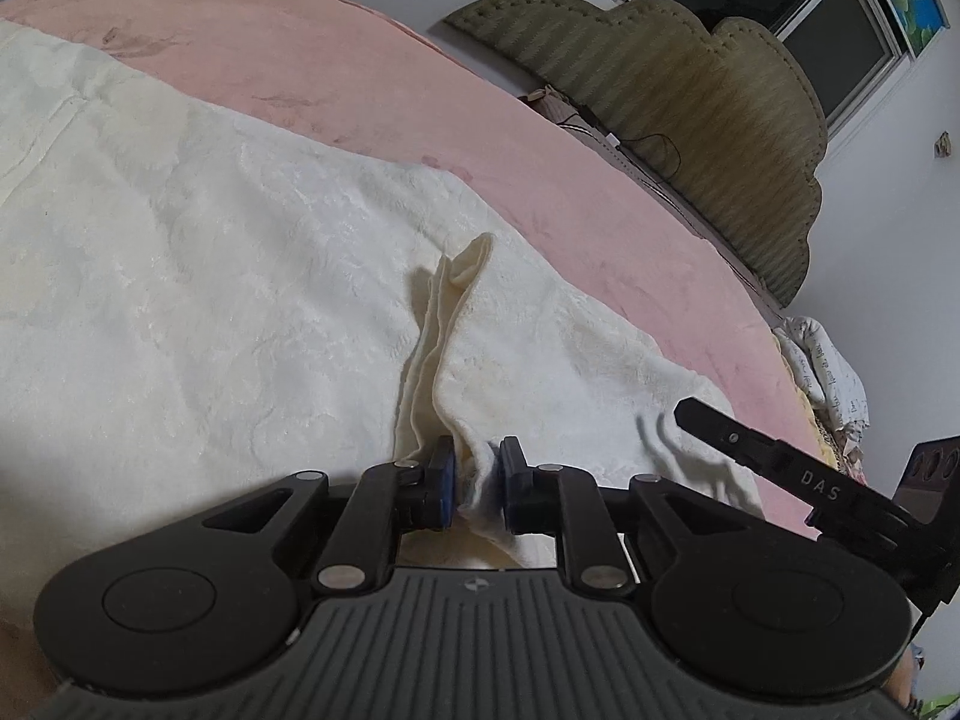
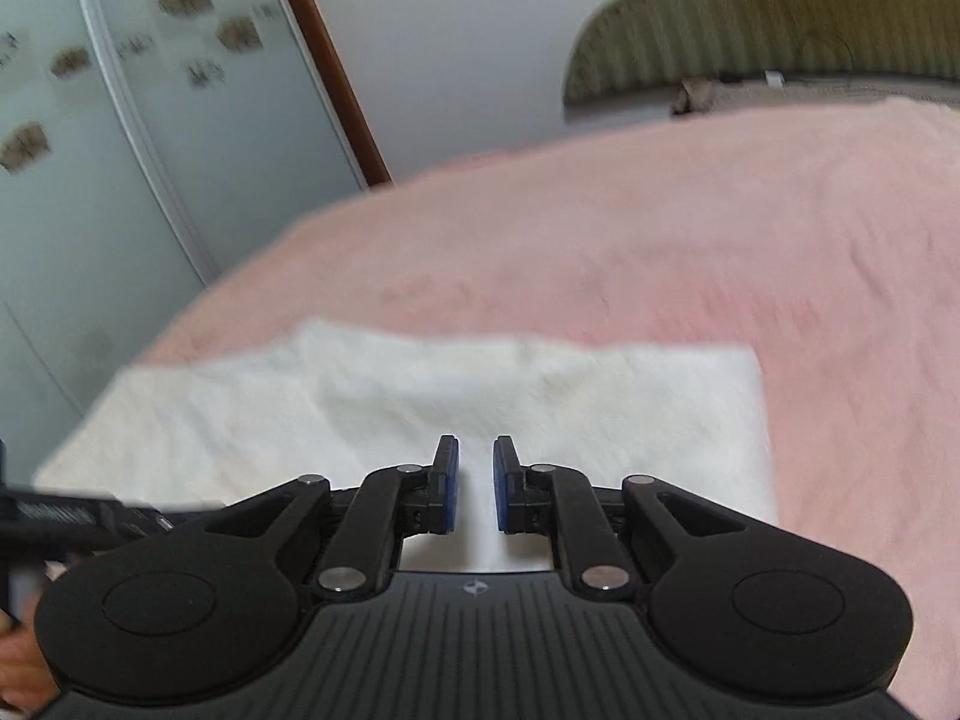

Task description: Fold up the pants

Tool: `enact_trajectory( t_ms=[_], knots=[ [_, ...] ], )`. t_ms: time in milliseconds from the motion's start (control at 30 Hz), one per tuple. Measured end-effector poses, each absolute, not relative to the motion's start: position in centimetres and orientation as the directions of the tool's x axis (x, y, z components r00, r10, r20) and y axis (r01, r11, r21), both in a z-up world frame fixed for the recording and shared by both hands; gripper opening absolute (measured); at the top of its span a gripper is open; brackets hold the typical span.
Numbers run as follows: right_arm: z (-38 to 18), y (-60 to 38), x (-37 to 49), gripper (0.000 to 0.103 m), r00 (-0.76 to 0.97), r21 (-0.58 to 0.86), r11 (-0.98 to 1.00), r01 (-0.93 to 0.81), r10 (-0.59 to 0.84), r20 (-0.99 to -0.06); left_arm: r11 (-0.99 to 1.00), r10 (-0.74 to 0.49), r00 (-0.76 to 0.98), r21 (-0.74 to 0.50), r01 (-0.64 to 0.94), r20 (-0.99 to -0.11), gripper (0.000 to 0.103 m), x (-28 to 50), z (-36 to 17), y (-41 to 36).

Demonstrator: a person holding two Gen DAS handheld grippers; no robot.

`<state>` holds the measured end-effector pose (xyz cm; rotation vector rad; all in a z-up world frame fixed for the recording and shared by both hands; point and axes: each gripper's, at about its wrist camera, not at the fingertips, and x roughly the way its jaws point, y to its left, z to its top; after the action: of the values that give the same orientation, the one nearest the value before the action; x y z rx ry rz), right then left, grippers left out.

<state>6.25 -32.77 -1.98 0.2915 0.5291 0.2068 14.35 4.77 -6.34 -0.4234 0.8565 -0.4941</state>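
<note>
White fleecy pants (image 1: 210,276) lie spread on a pink bed cover (image 1: 372,78). My left gripper (image 1: 477,480) is shut on a bunched fold of the pants and lifts it into a ridge running away from the fingers. In the right wrist view the pants (image 2: 420,402) lie flat under my right gripper (image 2: 476,483). Its blue pads stand a little apart with nothing between them. The right gripper also shows at the right edge of the left wrist view (image 1: 780,456), just beyond the pants' edge.
An olive padded headboard (image 1: 690,108) stands at the far end of the bed, with a window (image 1: 798,6) behind it. Crumpled bedding (image 1: 828,378) lies at the bed's right edge. A glass wardrobe door (image 2: 120,138) stands to the left.
</note>
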Motion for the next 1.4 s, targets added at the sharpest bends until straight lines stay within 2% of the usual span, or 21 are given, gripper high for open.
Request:
enact_trajectory(
  t_ms=[133, 233, 400, 467, 533, 567, 667, 700, 767, 800, 833, 867, 933, 1067, 1167, 1200, 1400],
  knots=[
    [-3.1, -32.0, 5.8, 0.017, 0.798, 0.202, 0.969, -0.143, 0.233, -0.555, 0.808, -0.568, 0.559, -0.538, 0.24, -0.604, 0.021, 14.2, -6.5, 4.7],
    [-3.9, -32.7, 2.9, 0.017, 0.817, 0.143, 0.978, -0.151, 0.205, -0.538, 0.812, -0.565, 0.56, -0.528, 0.247, -0.606, 0.021, 14.1, -6.6, 4.5],
    [-3.5, -34.6, -1.1, 0.017, 0.811, 0.045, 0.99, -0.134, 0.136, -0.569, 0.831, -0.543, 0.578, -0.489, 0.265, -0.609, 0.022, 13.8, -6.5, 4.0],
    [-2.5, -34.8, -1.4, 0.018, 0.824, 0.05, 0.993, -0.11, 0.119, -0.554, 0.835, -0.537, 0.58, -0.486, 0.26, -0.613, 0.022, 13.6, -6.4, 4.0],
    [-1.4, -34.7, -0.6, 0.018, 0.852, 0.072, 0.991, -0.112, 0.132, -0.506, 0.834, -0.537, 0.577, -0.491, 0.253, -0.615, 0.028, 13.5, -5.9, 4.1],
    [-0.9, -34.6, 0.1, 0.018, 0.859, 0.087, 0.989, -0.117, 0.144, -0.491, 0.838, -0.532, 0.585, -0.478, 0.262, -0.612, 0.028, 13.3, -5.4, 4.0],
    [0.0, -33.4, 3.1, 0.018, 0.871, 0.086, 0.987, -0.137, 0.161, -0.463, 0.888, -0.456, 0.67, -0.348, 0.299, -0.586, 0.029, 12.3, -3.1, 3.4],
    [0.0, -32.7, 4.2, 0.018, 0.869, 0.068, 0.988, -0.137, 0.153, -0.47, 0.898, -0.439, 0.696, -0.307, 0.315, -0.569, 0.031, 12.1, -2.3, 3.0],
    [-0.2, -31.3, 6.1, 0.018, 0.869, 0.024, 0.989, -0.144, 0.138, -0.476, 0.895, -0.446, 0.71, -0.277, 0.349, -0.545, 0.043, 12.4, -1.0, 2.4],
    [-0.6, -30.7, 7.1, 0.018, 0.864, 0.015, 0.989, -0.149, 0.138, -0.485, 0.885, -0.465, 0.7, -0.276, 0.375, -0.541, 0.058, 12.8, -0.6, 1.8],
    [-1.1, -30.4, 8.1, 0.018, 0.854, 0.022, 0.988, -0.15, 0.141, -0.5, 0.872, -0.488, 0.684, -0.271, 0.408, -0.542, 0.069, 13.2, -0.4, 1.0],
    [-1.8, -30.3, 9.1, 0.018, 0.842, 0.039, 0.989, -0.142, 0.141, -0.521, 0.865, -0.498, 0.675, -0.26, 0.429, -0.544, 0.07, 13.6, -0.3, 0.2],
    [-3.3, -30.5, 10.6, 0.019, 0.82, 0.076, 0.99, -0.119, 0.141, -0.555, 0.864, -0.491, 0.666, -0.215, 0.456, -0.561, 0.07, 14.4, -0.6, -1.8],
    [-3.1, -31.6, 10.5, 0.019, 0.822, 0.165, 0.982, -0.097, 0.172, -0.543, 0.887, -0.439, 0.657, -0.177, 0.427, -0.614, 0.067, 16.8, -2.0, -4.4],
    [-2.5, -31.6, 9.4, 0.021, 0.833, 0.128, 0.987, -0.101, 0.154, -0.532, 0.906, -0.388, 0.666, -0.128, 0.404, -0.637, 0.065, 18.1, -3.4, -4.9],
    [-2.8, -31.5, 9.4, 0.022, 0.828, 0.118, 0.987, -0.105, 0.153, -0.54, 0.912, -0.371, 0.668, -0.117, 0.393, -0.645, 0.062, 18.4, -3.8, -4.9],
    [-3.5, -30.5, 9.2, 0.026, 0.832, 0.073, 0.991, -0.114, 0.136, -0.538, 0.938, -0.29, 0.754, -0.021, 0.345, -0.589, 0.061, 15.6, -3.4, -3.8]
  ],
)
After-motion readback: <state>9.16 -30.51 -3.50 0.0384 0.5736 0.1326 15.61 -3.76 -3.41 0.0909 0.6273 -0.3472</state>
